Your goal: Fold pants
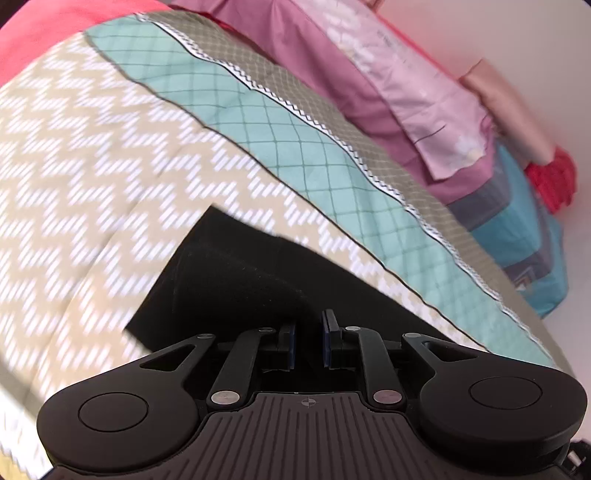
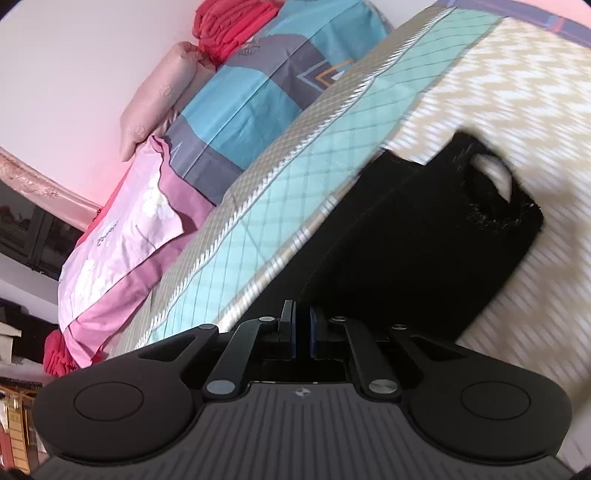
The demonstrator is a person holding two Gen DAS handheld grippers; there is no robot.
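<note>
The bed is covered by a quilt (image 1: 92, 155) in beige and white zigzag, edged with a teal checked band (image 1: 280, 133) and a grey border. Seen from the left gripper (image 1: 309, 341), a coral cloth (image 1: 40, 33) sits beyond the quilt to the far left, and ahead and to the right lie a mauve sheet with a pale pink pillow (image 1: 424, 107), then a blue and grey blanket (image 1: 517, 229) and a red bundle (image 1: 554, 181) against the white wall. The picture is blurred with motion.

The pants (image 1: 229, 280), black and lying on the quilt, are right in front of the left gripper and spread away from it to the left and ahead. Its pads stand a narrow gap apart with black cloth at their tips; I cannot tell whether they have hold of it.

From the right gripper (image 2: 303, 334), the pillows, blanket and red bundle lie to the far left, with dark furniture (image 2: 29, 229) beyond the bed. The pants (image 2: 424, 251) run from its tips ahead and to the right, ending in an open cuff or waist (image 2: 491, 184) with pale lining showing. These pads too are close together over dark fabric, and the grip is unclear.
</note>
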